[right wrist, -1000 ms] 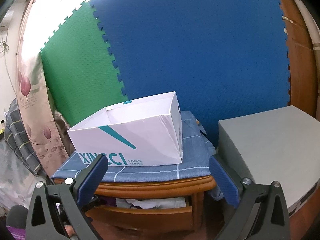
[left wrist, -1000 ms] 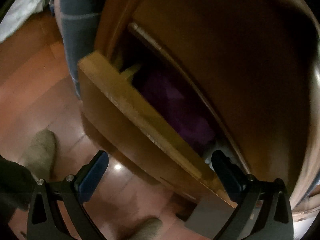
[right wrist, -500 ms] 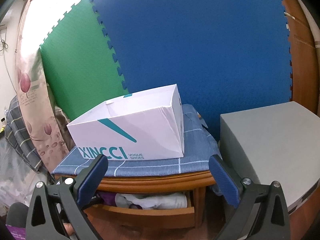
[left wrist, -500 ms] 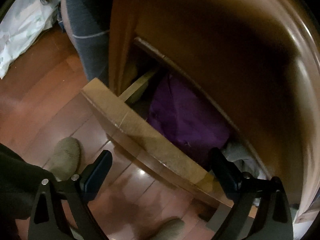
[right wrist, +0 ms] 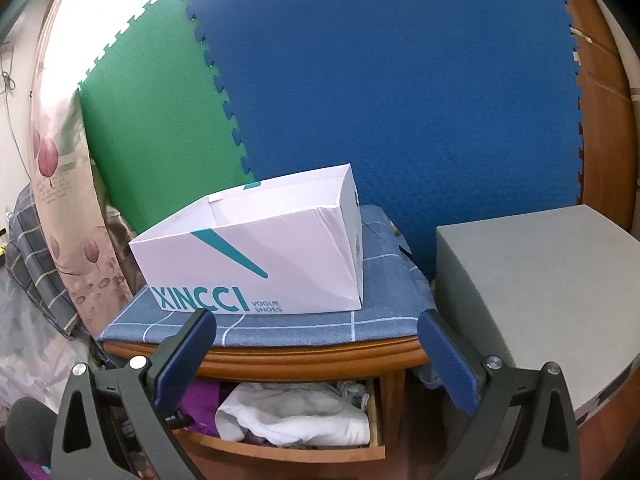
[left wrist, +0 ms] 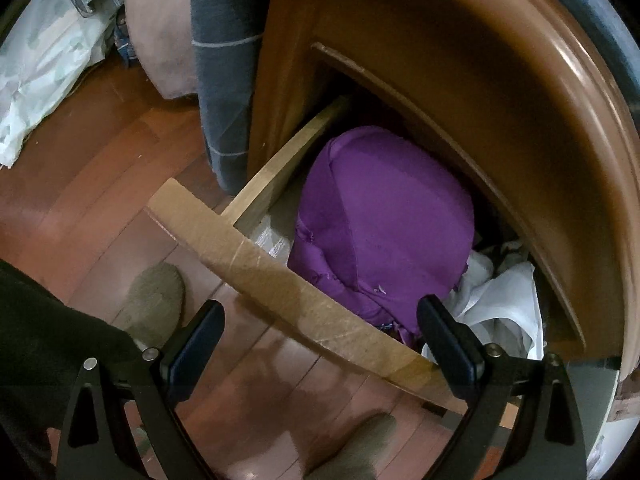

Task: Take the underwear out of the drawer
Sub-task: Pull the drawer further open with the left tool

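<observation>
The drawer [left wrist: 304, 300] stands pulled out from under the front edge of the nightstand [left wrist: 500, 92], and the underwear lies inside it: a purple garment [left wrist: 384, 224] mounded at the drawer's left half as the right wrist view shows it, with a white garment [right wrist: 296, 416] bunched beside it toward the right side wall. The left claw [left wrist: 320, 344] is spread wide and holds nothing; it straddles the drawer's front board, one finger outside over the floor [left wrist: 80, 168], the other over the contents by the purple cloth. The right claw [right wrist: 316, 356] is likewise spread and empty, held back in front of the nightstand, level with the white shoe box [right wrist: 256, 256] on the blue checked cloth [right wrist: 384, 304]. The step in hand appears to be the reach into the drawer. Bring both fingers of the left claw inside the front board, lower them onto the crown of the purple mound, and close on a generous fold, not on a single thin edge. Lift straight up before drawing back, so that the cloth clears the front board and the underside of the nightstand top.
</observation>
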A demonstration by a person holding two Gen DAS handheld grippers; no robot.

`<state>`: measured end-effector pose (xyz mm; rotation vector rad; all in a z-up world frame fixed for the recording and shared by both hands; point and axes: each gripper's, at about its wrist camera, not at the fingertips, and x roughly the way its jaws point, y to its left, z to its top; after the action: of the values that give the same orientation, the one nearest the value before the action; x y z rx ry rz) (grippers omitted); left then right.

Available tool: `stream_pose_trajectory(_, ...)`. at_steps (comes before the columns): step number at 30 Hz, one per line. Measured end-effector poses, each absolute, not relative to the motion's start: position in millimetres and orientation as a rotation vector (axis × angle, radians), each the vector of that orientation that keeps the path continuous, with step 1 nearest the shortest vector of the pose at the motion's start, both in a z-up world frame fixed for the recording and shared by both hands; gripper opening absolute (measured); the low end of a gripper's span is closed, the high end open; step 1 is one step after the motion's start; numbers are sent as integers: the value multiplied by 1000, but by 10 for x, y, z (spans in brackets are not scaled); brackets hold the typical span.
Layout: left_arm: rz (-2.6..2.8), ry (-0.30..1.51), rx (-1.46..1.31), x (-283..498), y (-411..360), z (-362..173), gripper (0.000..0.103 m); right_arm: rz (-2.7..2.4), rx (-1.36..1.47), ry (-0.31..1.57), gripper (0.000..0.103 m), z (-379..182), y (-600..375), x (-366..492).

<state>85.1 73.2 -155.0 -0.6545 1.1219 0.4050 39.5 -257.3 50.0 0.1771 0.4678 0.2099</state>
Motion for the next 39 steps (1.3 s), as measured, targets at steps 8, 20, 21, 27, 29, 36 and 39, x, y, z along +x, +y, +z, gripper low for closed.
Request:
stream_pose_trajectory(8, 388, 1144, -612, 673, 761, -1604, 98, 206, 179, 474, 103, 483, -2599, 399)
stream_pose_trajectory(20, 353, 1190, -584, 397, 854, -1650, 99, 204, 177, 478, 103, 474, -2605, 396)
stream_pose_trajectory(21, 351, 1195, -582, 379, 857, -1663, 99, 204, 176, 478, 103, 475, -2607, 397)
stream_pose_trajectory(27, 335, 1218, -586, 266, 847, -1667, 99, 200, 178, 479, 103, 463, -2630, 391)
stream_pose_trajectory(29, 336, 1235, -588, 238, 858, -1699, 99, 200, 178, 480, 103, 464, -2633, 386)
stream_pose_trajectory(36, 342, 1263, -605, 236, 897, -1760, 99, 197, 178, 478, 103, 465, -2638, 389)
stream_pose_trajectory(39, 334, 1244, -581, 235, 894, -1742, 99, 197, 183, 484, 103, 456, -2636, 403)
